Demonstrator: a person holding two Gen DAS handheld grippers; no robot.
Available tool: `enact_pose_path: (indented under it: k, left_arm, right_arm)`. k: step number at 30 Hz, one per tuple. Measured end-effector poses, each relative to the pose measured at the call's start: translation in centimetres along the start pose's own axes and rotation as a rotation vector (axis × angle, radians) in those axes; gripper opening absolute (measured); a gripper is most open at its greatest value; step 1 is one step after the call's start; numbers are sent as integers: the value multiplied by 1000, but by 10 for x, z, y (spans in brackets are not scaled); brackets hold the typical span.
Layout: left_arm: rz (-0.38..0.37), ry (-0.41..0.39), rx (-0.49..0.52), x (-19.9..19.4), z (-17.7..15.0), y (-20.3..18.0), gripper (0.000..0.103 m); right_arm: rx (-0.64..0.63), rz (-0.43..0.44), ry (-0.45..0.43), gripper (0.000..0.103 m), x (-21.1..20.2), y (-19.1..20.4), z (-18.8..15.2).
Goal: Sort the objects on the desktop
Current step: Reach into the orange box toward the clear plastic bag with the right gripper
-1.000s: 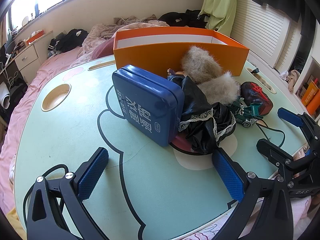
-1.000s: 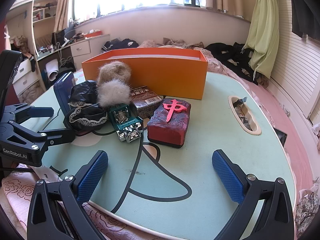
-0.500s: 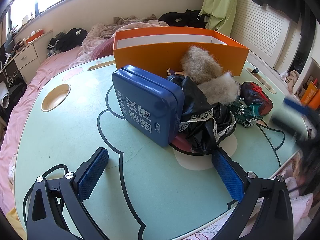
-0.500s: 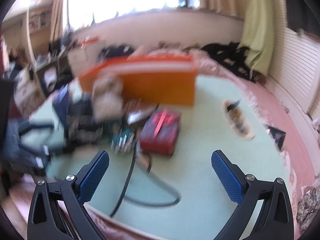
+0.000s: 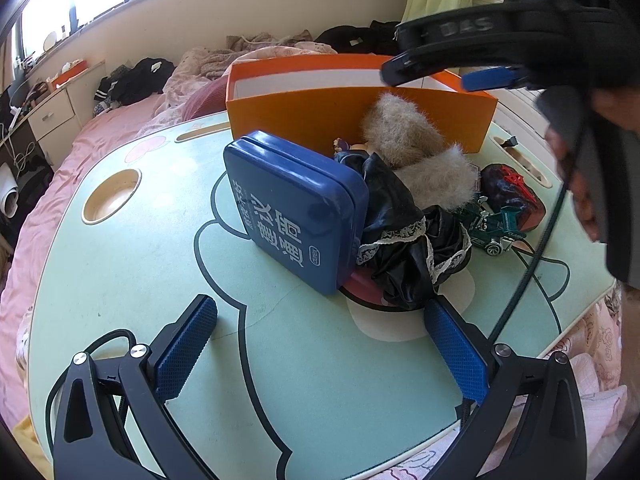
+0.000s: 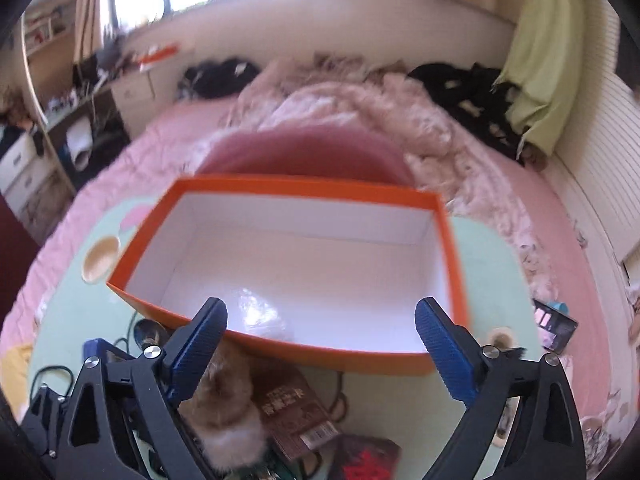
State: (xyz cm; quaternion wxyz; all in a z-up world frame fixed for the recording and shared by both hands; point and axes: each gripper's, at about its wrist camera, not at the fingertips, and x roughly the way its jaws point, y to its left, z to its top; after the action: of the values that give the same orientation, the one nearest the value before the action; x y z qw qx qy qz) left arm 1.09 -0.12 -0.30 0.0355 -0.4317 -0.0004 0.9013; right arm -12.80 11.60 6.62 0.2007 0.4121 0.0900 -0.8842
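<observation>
The orange box (image 6: pixel 304 184) stands open at the far side of the pale green table (image 5: pixel 140 280); its white inside is bare. My right gripper (image 6: pixel 320 332) hovers over the box's near wall, jaws closing a little with nothing between them; it also shows as the right gripper (image 5: pixel 424 76) at the top right. My left gripper (image 5: pixel 320 340) rests open low over the table, short of the blue tin (image 5: pixel 296 208). Beside the tin lie a black lace cloth (image 5: pixel 408 240), a furry toy (image 5: pixel 416 148), a green toy car (image 5: pixel 496 224) and a red block (image 5: pixel 512 192).
A brown packet (image 6: pixel 296 404) lies by the furry toy. A black cable (image 5: pixel 532 256) crosses the table's right side. The table has a round cup recess (image 5: pixel 110 196) at the left. A pink bed (image 6: pixel 520 200) with heaped clothes surrounds it; drawers (image 5: pixel 52 112) stand far left.
The right gripper has risen and swung forward from the table's near edge to over the orange box, its jaws slightly narrower. The left gripper and the objects have not moved.
</observation>
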Motion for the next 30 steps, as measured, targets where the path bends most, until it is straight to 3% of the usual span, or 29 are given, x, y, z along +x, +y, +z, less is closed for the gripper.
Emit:
enact_pose_path:
  k: [11, 14, 17, 18, 22, 26, 29, 30]
  left_arm:
    - [0, 0, 0, 0, 0, 0, 103]
    - [0, -1, 0, 0, 0, 0, 103]
    - [0, -1, -1, 0, -1, 1, 103]
    - [0, -2, -1, -1, -1, 0, 103]
    - [0, -2, 0, 0, -1, 0, 103]
    - [0, -2, 0, -1, -1, 0, 103]
    - [0, -3, 0, -1, -1, -1, 103]
    - [0, -3, 0, -1, -1, -1, 103]
  right_arm:
    - [7, 17, 18, 95, 4, -2, 1]
    - [2, 86, 51, 90, 4, 0, 9]
    - [66, 302, 170, 70, 10, 1, 25]
    - [67, 321, 210, 64, 16, 3, 31]
    - [34, 250, 322, 62, 44, 13, 50]
    - [55, 311, 447, 61, 71, 22, 50]
    - [20, 270, 490, 53, 86, 33, 42]
    - [5, 241, 493, 46, 90, 36, 40]
